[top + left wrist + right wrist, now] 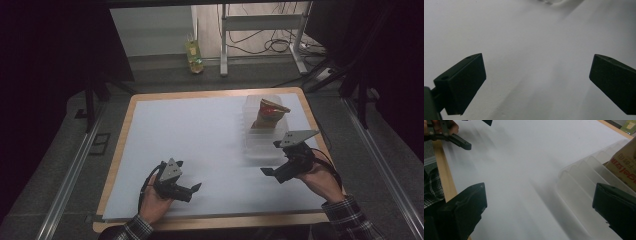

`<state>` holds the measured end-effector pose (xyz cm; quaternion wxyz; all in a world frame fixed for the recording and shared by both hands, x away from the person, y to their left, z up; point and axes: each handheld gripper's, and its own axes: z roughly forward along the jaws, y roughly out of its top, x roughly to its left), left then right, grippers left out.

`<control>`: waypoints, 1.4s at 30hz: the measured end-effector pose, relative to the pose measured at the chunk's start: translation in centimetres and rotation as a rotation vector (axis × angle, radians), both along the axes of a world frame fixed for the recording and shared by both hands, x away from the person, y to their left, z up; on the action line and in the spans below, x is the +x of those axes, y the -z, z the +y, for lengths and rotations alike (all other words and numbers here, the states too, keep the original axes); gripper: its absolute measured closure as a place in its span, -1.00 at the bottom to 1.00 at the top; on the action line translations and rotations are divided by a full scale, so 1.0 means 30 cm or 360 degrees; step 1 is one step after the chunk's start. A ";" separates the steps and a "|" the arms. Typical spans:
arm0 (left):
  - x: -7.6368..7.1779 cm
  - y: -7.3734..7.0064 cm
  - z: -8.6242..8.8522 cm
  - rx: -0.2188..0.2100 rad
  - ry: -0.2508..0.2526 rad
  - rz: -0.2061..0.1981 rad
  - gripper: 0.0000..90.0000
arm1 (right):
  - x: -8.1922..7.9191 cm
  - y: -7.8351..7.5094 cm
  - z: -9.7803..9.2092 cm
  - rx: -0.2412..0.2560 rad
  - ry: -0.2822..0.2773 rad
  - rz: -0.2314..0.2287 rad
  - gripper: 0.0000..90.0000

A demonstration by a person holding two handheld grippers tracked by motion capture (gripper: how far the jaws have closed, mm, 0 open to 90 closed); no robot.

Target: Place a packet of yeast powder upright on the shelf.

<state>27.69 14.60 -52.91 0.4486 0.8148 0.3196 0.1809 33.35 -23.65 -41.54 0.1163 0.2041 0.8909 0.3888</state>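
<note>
A clear ribbed plastic tray (262,145) lies on the white-covered table (200,130) at the right, and a brown, red and yellow snack bag (268,116) stands in its far part. My right gripper (271,158) is open just left of the tray's near end, with nothing between its jaws. In the right gripper view the tray (584,185) and the bag (624,167) sit off to the right of my right gripper (539,205). My left gripper (188,175) is open over the near left of the sheet, jaws wide and holding nothing (536,80).
The table's wooden border (117,165) frames the white sheet. On the floor beyond the table stand a small yellow-green bag (194,55) and a metal desk frame (260,30) with cables. Metal rails (75,170) run along both sides. The left gripper (477,132) shows in the right gripper view.
</note>
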 end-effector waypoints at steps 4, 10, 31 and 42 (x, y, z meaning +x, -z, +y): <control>0.000 0.000 0.000 0.0001 0.0000 -0.0001 -0.98 | -0.009 0.009 -0.001 0.0019 0.0003 0.0001 -1.00; -0.001 0.001 -0.002 -0.0005 -0.0001 0.0006 -0.98 | -0.027 0.030 -0.001 0.0053 0.0034 0.0013 -1.00; 0.000 0.003 -0.003 0.0008 0.0003 0.0013 -0.98 | -0.088 0.125 -0.004 0.0055 0.0030 -0.0005 -1.00; -0.001 0.003 -0.004 0.0016 0.0006 0.0015 -0.98 | -0.111 0.171 -0.015 0.0059 0.0051 -0.0040 -1.00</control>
